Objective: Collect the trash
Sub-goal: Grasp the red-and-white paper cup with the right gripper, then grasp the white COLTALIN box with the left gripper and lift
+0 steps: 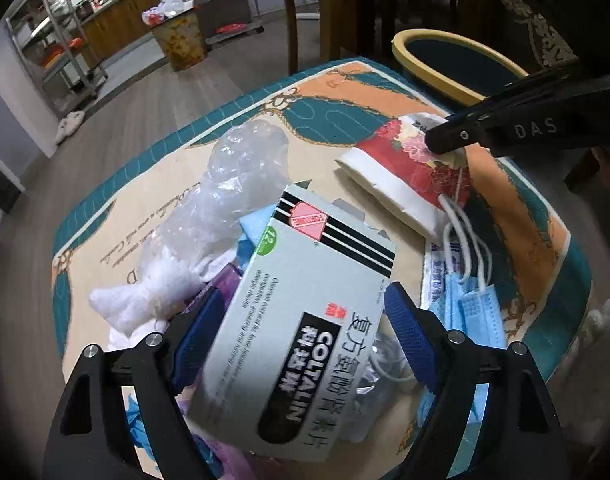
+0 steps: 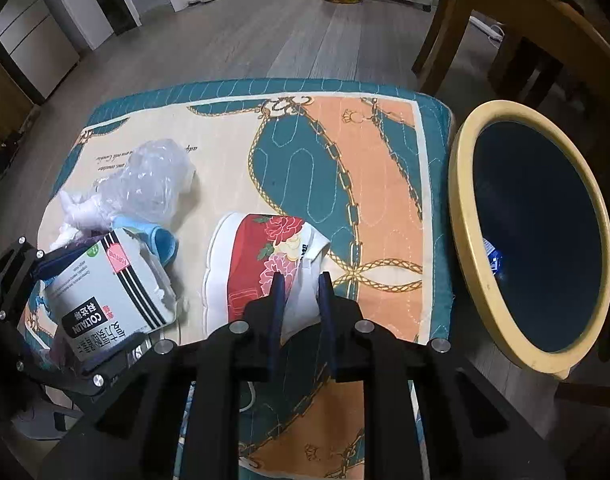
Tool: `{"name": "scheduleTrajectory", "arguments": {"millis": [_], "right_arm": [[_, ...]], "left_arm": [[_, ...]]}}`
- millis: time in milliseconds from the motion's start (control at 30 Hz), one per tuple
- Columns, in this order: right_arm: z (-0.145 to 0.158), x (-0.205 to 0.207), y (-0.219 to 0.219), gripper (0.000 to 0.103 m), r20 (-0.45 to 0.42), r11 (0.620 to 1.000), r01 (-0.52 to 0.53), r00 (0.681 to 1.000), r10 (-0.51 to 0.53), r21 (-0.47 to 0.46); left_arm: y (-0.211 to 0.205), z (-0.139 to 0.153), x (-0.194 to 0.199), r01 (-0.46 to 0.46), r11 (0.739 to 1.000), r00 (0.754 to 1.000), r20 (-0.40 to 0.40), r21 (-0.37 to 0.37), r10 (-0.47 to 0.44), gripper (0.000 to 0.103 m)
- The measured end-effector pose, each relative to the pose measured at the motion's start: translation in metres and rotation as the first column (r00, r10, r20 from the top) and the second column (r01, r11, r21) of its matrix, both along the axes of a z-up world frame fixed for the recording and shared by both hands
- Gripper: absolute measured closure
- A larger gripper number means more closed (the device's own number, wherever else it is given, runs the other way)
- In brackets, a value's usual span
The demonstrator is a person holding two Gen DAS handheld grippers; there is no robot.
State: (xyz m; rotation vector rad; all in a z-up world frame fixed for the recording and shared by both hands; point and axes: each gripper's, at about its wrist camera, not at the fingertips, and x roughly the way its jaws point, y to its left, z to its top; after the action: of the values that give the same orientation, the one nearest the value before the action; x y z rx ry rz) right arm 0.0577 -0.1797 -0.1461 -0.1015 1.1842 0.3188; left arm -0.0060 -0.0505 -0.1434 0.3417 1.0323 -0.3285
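Both grippers have a piece of trash, likely so each one can be carried to the bin [image 2: 461,216], which stands just beside the mat [image 2: 385,136] on the right. The left gripper [image 1: 301,328] holds the grey medicine box [image 1: 301,320]. Its two blue pads press on the box's long sides, so the jaws are squeezed onto it, and the box sits right between them, tilted, sticking out in front. It hangs above the blue face masks [image 1: 477,312] and other bits on the mat. The right gripper [image 2: 301,280] pinches the white edge of the squashed paper cup [image 2: 261,256] with red flowers. Its jaws are nearly closed on that thin edge, and the rest of the cup lies on the mat in front of them. The crumpled clear plastic bag [image 2: 153,184] lies on the mat, not touched by either gripper.
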Motion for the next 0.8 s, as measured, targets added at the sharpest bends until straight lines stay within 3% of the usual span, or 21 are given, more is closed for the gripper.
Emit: {"name": "scheduleTrajectory", "arguments": {"millis": [67, 333, 500, 667, 800], "right_arm": [[0.002, 0.000, -0.001, 0.087, 0.013, 1.000, 0.006, 1.000, -0.006, 0.002], [0.014, 0.002, -0.008, 0.089, 0.035, 0.999, 0.032, 0.999, -0.033, 0.039], [0.017, 0.003, -0.013, 0.090, 0.039, 0.998, 0.044, 0.998, -0.046, 0.049], [0.019, 0.004, -0.016, 0.090, 0.043, 0.997, 0.052, 0.998, -0.054, 0.056], [0.020, 0.004, -0.016, 0.090, 0.045, 0.997, 0.044, 0.998, -0.047, 0.057]], "left_arm": [[-0.002, -0.002, -0.001, 0.004, 1.000, 1.000, -0.004, 0.015, -0.004, 0.015], [-0.013, -0.005, -0.005, 0.043, 0.997, 0.999, 0.002, 0.060, -0.043, 0.015], [-0.019, 0.004, -0.008, 0.068, 0.997, 0.997, 0.040, 0.044, -0.070, 0.010], [-0.024, -0.010, -0.006, 0.089, 0.991, 0.996, 0.010, 0.097, -0.090, 0.010], [-0.022, -0.010, -0.003, 0.089, 0.993, 0.996, -0.007, 0.080, -0.089, 0.010]]}}
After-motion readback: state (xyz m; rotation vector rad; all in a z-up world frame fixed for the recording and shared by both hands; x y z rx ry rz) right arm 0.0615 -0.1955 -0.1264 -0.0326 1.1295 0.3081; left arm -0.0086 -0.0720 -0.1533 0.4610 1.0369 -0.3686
